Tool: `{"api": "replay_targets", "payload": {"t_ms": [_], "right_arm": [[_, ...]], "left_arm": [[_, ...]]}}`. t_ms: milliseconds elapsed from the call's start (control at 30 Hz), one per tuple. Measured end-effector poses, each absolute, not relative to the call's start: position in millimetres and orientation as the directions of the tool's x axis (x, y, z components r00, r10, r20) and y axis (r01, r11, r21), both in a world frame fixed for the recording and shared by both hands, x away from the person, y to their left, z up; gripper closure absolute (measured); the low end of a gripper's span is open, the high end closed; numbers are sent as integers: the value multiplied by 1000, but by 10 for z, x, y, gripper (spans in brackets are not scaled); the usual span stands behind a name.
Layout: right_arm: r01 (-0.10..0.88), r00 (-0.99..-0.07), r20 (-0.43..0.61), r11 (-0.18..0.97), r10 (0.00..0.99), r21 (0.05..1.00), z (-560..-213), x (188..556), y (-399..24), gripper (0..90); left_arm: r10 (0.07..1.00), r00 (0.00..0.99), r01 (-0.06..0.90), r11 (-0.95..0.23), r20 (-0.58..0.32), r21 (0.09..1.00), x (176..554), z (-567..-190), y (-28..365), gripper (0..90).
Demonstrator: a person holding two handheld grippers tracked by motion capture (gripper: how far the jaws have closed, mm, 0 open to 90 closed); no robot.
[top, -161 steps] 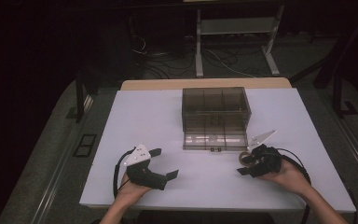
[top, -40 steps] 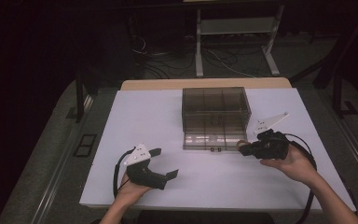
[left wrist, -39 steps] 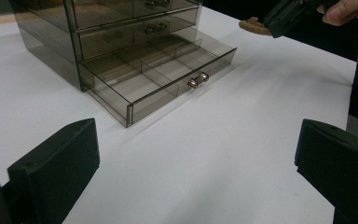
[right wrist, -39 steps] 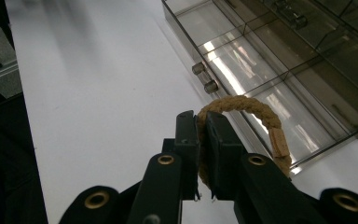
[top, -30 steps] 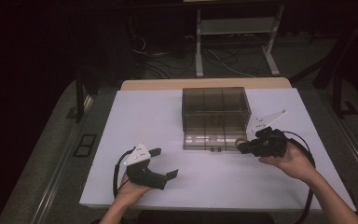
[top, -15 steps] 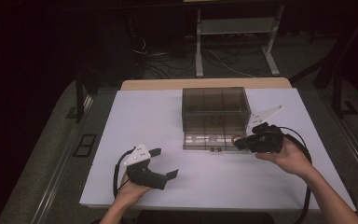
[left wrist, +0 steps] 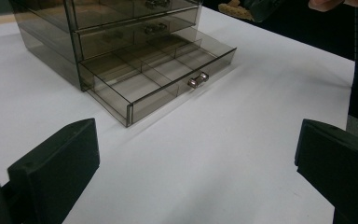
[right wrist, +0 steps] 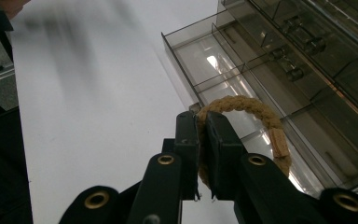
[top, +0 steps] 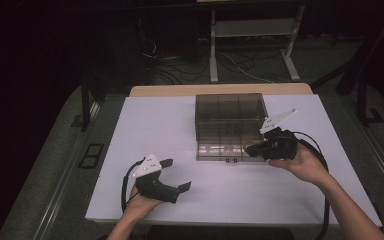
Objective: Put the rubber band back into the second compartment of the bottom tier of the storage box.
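On the white worktop (top: 105,150), the left gripper (top: 176,175) rests near the front edge with its jaws spread wide and nothing between them, well apart from the smoky clear-plastic drawer cabinet (top: 230,112) standing at mid-worktop. The cabinet's bottom drawer (left wrist: 161,77) is pulled out, showing thin dividers and a small metal knob (left wrist: 198,79). At the drawer's right end, the right gripper (right wrist: 203,123) is clamped on a tan braided rope ring (right wrist: 256,112), which hangs just above a drawer compartment.
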State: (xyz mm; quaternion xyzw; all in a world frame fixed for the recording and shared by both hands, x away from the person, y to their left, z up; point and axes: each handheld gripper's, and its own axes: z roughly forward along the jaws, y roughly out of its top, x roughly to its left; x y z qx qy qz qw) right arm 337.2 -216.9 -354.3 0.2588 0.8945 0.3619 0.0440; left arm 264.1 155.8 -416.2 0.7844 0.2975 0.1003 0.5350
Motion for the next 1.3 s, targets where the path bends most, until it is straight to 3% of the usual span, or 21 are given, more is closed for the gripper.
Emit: {"api": "replay_targets", "payload": {"t_ms": [1300], "right_arm": [[426,-865,113,596,489,681,-3685,3657,-1877,824]], "left_arm": [[573,803,358,-247,-162,901,2642,-4155,1564,0]]}}
